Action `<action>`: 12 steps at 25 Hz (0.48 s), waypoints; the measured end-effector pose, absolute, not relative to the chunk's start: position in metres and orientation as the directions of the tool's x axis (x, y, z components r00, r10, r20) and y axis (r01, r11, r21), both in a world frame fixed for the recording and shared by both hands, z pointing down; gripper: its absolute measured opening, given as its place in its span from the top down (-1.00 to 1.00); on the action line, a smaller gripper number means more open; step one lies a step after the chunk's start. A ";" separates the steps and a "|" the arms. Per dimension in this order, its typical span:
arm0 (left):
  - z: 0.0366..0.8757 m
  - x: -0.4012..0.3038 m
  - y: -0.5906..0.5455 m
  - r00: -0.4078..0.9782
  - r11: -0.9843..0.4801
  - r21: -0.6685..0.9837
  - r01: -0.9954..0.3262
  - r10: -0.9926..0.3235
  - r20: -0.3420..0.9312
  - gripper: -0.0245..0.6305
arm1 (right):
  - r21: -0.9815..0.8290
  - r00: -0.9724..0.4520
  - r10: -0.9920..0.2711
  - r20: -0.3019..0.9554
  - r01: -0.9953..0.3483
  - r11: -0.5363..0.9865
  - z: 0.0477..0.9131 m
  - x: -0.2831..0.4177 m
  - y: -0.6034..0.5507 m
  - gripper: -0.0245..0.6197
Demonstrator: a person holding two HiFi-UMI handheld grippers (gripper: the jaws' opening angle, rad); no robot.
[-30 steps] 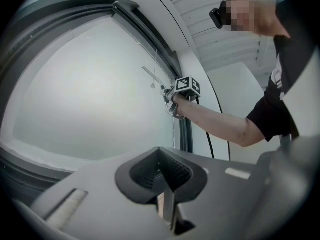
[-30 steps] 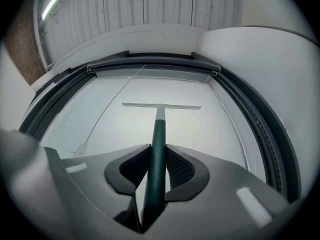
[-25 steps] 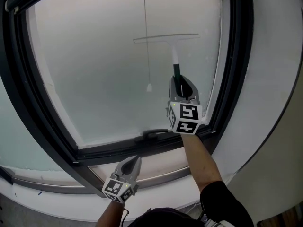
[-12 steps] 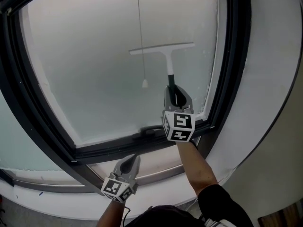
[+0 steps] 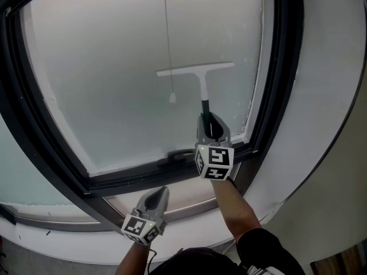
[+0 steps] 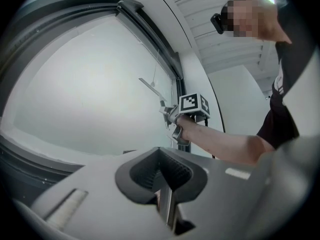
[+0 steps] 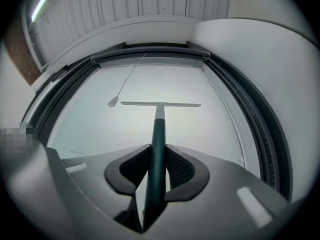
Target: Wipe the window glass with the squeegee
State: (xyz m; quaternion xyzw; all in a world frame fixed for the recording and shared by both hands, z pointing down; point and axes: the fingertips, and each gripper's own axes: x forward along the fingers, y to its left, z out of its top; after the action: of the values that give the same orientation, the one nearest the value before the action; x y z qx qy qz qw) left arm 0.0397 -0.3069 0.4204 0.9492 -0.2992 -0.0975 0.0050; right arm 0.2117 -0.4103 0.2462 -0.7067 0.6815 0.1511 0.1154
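A dark window frame (image 5: 282, 67) curves before you; a thin pull cord (image 5: 167, 39) hangs inside it, ending in a small white tassel (image 5: 172, 98); a dark handle (image 5: 179, 153) sits on its bottom rail; a white wall (image 5: 327, 67) rises to your right; the ribbed ceiling (image 7: 150, 4) overhead carries a light strip (image 7: 41, 5).

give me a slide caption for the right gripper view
Right gripper shut on the squeegee handle, blade across the window glass.

Cord (image 5: 167, 39) top off upr edge

A plain indoor room: white walls (image 5: 327, 67) and a large dark-framed window (image 5: 114, 96).
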 end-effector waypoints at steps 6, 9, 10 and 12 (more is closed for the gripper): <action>0.425 0.045 -0.304 0.804 -0.820 0.075 -0.568 -0.572 -0.161 0.93 | 0.028 0.027 -0.940 -0.341 -0.999 -0.039 0.270 0.213 -0.407 0.63; 0.430 0.049 -0.300 0.810 -0.824 0.088 -0.559 -0.566 -0.155 0.93 | 0.019 0.022 -0.946 -0.323 -0.999 -0.029 0.282 0.212 -0.405 0.63; 0.431 0.050 -0.299 0.811 -0.825 0.086 -0.558 -0.565 -0.151 0.93 | 0.016 0.020 -0.948 -0.318 -1.000 -0.026 0.286 0.211 -0.405 0.63; 0.432 0.051 -0.298 0.812 -0.825 0.084 -0.559 -0.565 -0.147 0.93 | 0.017 0.018 -0.952 -0.307 -1.000 -0.024 0.293 0.210 -0.404 0.63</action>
State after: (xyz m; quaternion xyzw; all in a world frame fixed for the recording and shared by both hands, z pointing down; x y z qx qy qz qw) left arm 0.0508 -0.2984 0.4322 0.9516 -0.2954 -0.0830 0.0185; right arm 0.2095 -0.4044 0.2928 -0.7059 0.6910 0.1170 0.1027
